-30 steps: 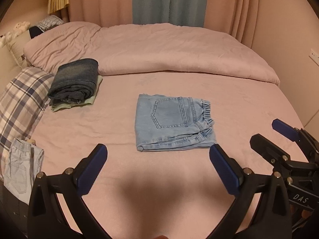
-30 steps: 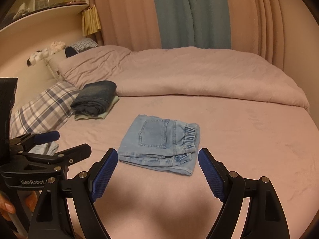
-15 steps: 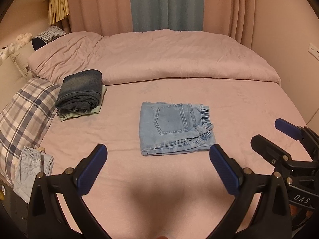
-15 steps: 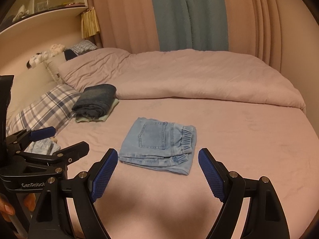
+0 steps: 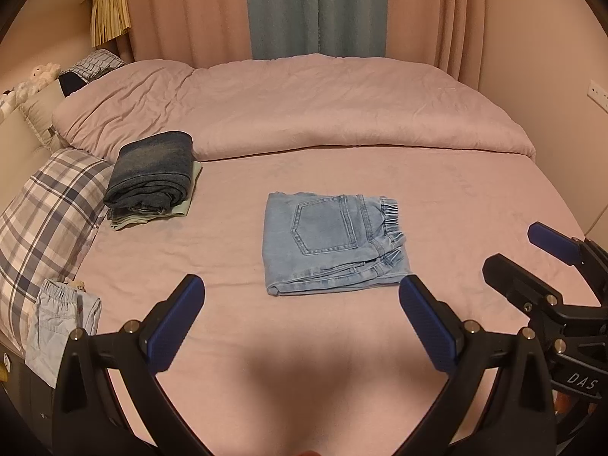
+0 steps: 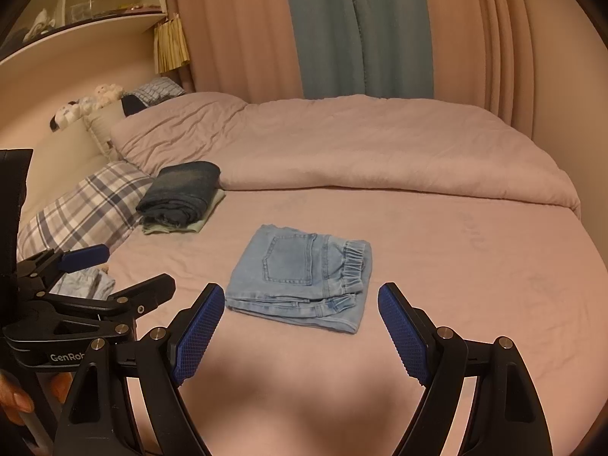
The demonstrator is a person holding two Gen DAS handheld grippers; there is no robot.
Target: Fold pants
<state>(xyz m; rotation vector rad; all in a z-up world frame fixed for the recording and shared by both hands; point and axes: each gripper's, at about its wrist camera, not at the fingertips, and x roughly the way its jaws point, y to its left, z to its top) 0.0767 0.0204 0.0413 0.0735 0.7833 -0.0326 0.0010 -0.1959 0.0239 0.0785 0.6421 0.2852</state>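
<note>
A pair of light blue jeans (image 5: pixel 330 243) lies folded into a small rectangle on the pink bed sheet (image 5: pixel 475 197), back pocket up and elastic waistband to the right. My left gripper (image 5: pixel 300 285) hovers open just in front of it, with nothing between its blue pads. In the right wrist view the same jeans (image 6: pixel 300 277) lie just beyond my right gripper (image 6: pixel 300 290), which is also open and empty. Each gripper shows in the other's view: the right gripper (image 5: pixel 513 249) at the right edge, the left gripper (image 6: pixel 135 266) at the left edge.
A stack of folded dark jeans (image 5: pixel 152 178) on a pale green garment sits at the back left beside a plaid pillow (image 5: pixel 45 228). Pale shorts (image 5: pixel 64 323) lie at the bed's left edge. A bunched pink duvet (image 5: pixel 304 106) covers the far half.
Both grippers stay open and nearly still. The left wrist view has drifted slightly, and the folded jeans lie unmoved.
</note>
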